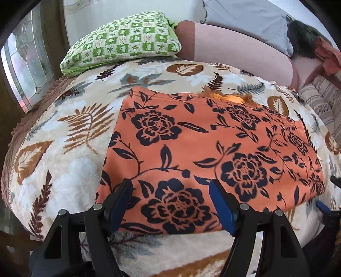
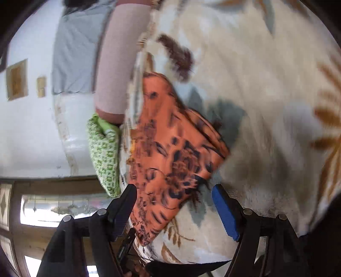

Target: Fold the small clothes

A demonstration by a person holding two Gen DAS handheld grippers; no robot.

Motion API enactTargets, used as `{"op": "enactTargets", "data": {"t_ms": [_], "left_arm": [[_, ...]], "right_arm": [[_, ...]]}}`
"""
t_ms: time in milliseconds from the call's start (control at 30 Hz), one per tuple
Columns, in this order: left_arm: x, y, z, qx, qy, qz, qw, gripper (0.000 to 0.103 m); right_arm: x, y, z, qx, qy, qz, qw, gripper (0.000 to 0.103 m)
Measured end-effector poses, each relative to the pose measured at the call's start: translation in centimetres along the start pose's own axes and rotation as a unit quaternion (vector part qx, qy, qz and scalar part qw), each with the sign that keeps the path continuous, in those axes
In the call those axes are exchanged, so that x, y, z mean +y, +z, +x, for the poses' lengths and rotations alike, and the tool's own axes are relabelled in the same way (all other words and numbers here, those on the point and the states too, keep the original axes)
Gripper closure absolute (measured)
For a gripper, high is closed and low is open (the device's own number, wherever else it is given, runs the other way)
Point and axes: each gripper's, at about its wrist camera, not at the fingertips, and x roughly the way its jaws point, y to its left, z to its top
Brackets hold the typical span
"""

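An orange garment (image 1: 213, 136) with dark navy flowers lies folded flat as a rough rectangle on a leaf-patterned blanket (image 1: 64, 149). My left gripper (image 1: 170, 187) hovers over the garment's near edge, its jaws wide apart with only the flat cloth beneath them. At the garment's right corner, a blue fingertip (image 1: 322, 205) of the right gripper shows. In the blurred, rolled right wrist view, the garment (image 2: 170, 138) fills the middle. The right gripper (image 2: 173, 189) stands open just short of the garment's corner, gripping nothing.
A green checked pillow (image 1: 123, 42), a pink bolster (image 1: 234, 49) and a grey pillow (image 1: 245, 17) line the far side. A striped cushion (image 1: 324, 100) sits at the right. The blanket's brown fringed edge (image 1: 12, 149) drops off at the left, beside a patterned glass window (image 1: 25, 64).
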Motion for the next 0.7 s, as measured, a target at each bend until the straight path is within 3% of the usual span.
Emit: {"op": "enactTargets", "data": {"t_ms": [233, 300, 367, 400, 433, 600, 667, 700], "left_arm": [[-0.2, -0.2, -1.4, -0.009, -0.005, -0.004, 0.9999, 0.028], [-0.2, -0.1, -1.5, -0.009, -0.008, -0.003, 0.9999, 0.028], [-0.2, -0.1, -1.6, -0.010, -0.011, -0.004, 0.9999, 0.028], [-0.2, -0.1, -1.6, -0.009, -0.012, -0.004, 0.9999, 0.028], [-0.2, 0.0, -1.6, -0.009, -0.013, -0.003, 0.9999, 0.028], [-0.5, 0.5, -1.3, -0.007, -0.015, -0.004, 0.9999, 0.028], [-1.2, 0.9, -1.1, -0.006, -0.021, 0.001, 0.9998, 0.028], [-1.7, 1.2, -1.0, -0.006, -0.026, 0.006, 0.9996, 0.028]], "right_arm": [[-0.2, 1.2, 1.5, -0.024, 0.017, 0.043, 0.999, 0.026], [0.3, 1.2, 1.3, -0.031, 0.011, 0.023, 0.999, 0.029], [0.5, 1.3, 1.5, -0.035, -0.009, 0.010, 0.999, 0.047], [0.3, 1.5, 1.5, -0.035, -0.023, 0.012, 0.999, 0.068], [0.0, 1.5, 1.4, -0.037, -0.029, 0.018, 0.999, 0.070], [0.5, 1.3, 0.9, -0.050, -0.048, -0.005, 0.998, 0.070], [0.5, 1.3, 1.2, -0.036, -0.036, -0.001, 0.999, 0.052], [0.9, 1.2, 1.2, -0.034, -0.022, -0.007, 0.999, 0.037]]}}
